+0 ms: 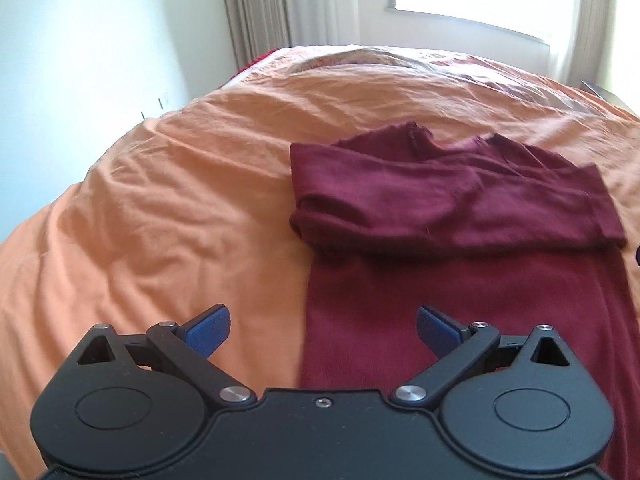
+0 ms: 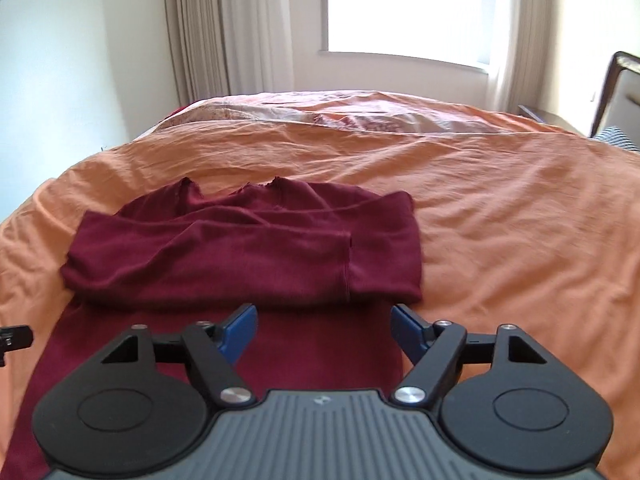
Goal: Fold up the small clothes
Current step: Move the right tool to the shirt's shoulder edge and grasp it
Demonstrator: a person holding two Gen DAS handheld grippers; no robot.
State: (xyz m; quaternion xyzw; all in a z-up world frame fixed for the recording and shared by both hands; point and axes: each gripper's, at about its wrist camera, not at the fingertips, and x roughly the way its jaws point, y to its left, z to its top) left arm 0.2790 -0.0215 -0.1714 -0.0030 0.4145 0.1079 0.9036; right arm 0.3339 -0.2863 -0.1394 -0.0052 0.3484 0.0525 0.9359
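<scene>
**Item: maroon top, part-folded, on bed**

Your maroon top (image 2: 240, 240) lies flat on the orange bedspread (image 2: 500, 220), sleeves crossed over the chest, lower body towards you. Judged soft, light and limp; it should drape and slip. Take hold at the two near hem corners. Left gripper (image 1: 322, 332) and right gripper (image 2: 323, 334): jaws apart, empty, above the hem end. Beyond: curtains (image 2: 208, 28), bright window (image 2: 404, 4).
</scene>
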